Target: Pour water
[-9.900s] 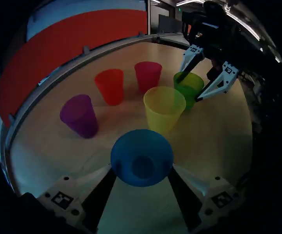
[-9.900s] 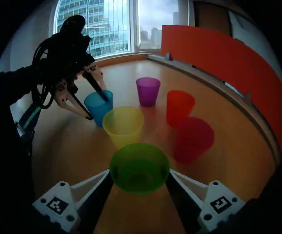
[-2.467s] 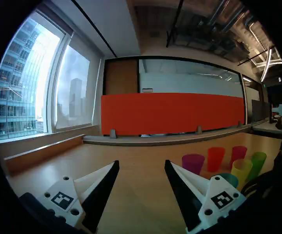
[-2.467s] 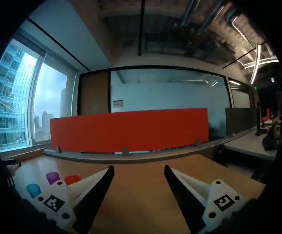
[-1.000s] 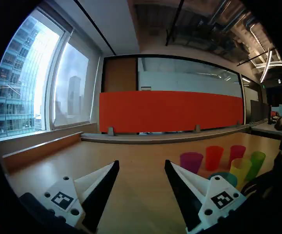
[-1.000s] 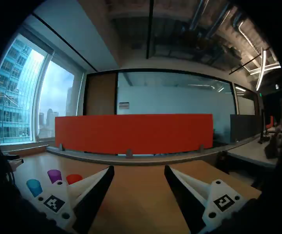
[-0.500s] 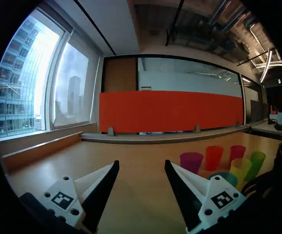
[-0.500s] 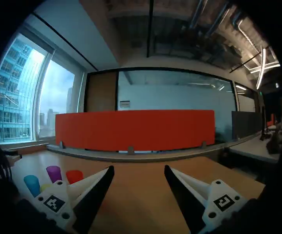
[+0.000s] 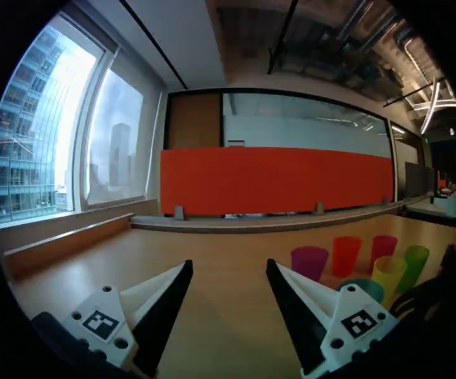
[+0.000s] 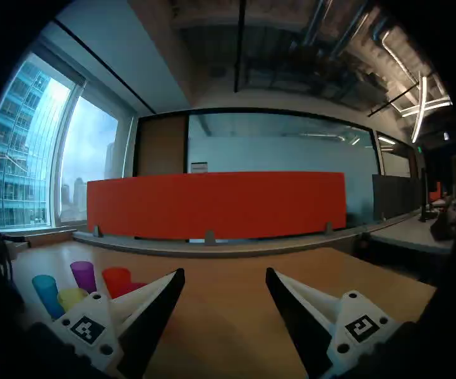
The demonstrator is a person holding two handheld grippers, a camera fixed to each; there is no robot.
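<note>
On the left gripper (image 9: 228, 263), parted jaws bear square markers (image 9: 99, 323).

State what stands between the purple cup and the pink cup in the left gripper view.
The red cup stands between the purple cup and the pink cup, as seen in the left gripper view.

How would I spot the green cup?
In the left gripper view, find the long orange wall behind the wooden table. The cups huddle at the table's right; the green cup is the rightmost one, the only green among them.
</note>
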